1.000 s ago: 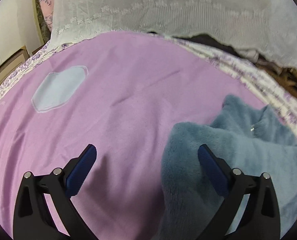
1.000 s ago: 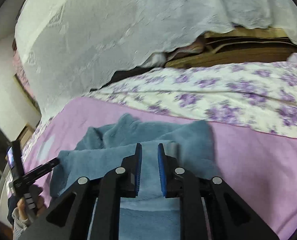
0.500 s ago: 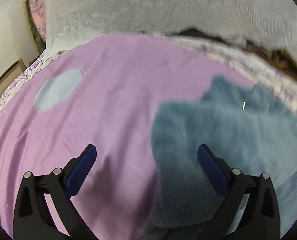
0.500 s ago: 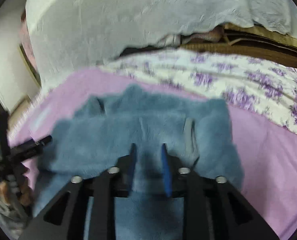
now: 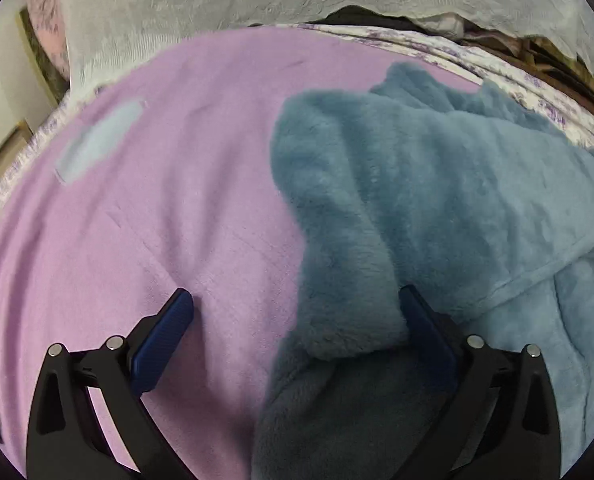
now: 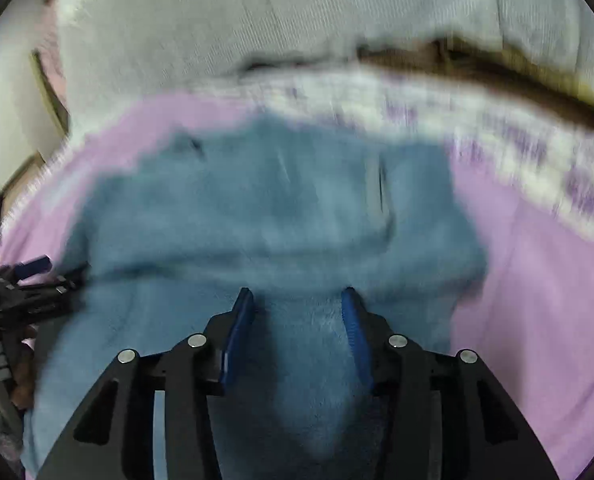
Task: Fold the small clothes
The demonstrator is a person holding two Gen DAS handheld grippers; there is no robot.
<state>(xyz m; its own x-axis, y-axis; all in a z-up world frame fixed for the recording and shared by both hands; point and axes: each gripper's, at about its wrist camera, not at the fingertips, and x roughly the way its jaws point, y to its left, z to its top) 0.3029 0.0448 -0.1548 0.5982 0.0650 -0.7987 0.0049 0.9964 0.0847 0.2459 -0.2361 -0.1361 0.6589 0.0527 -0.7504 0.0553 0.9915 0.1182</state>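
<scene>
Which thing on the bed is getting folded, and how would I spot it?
Start at the big lilac blanket covering the bed. On its right side lies a fluffy blue garment, below the purple-flowered sheet. It is the only plush, teal-blue thing there.

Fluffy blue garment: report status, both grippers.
Left gripper open, straddling the fluffy blue garment's edge. Right gripper jaws just opening, fleece between them. Garment on purple blanket, nothing blocking.
</scene>
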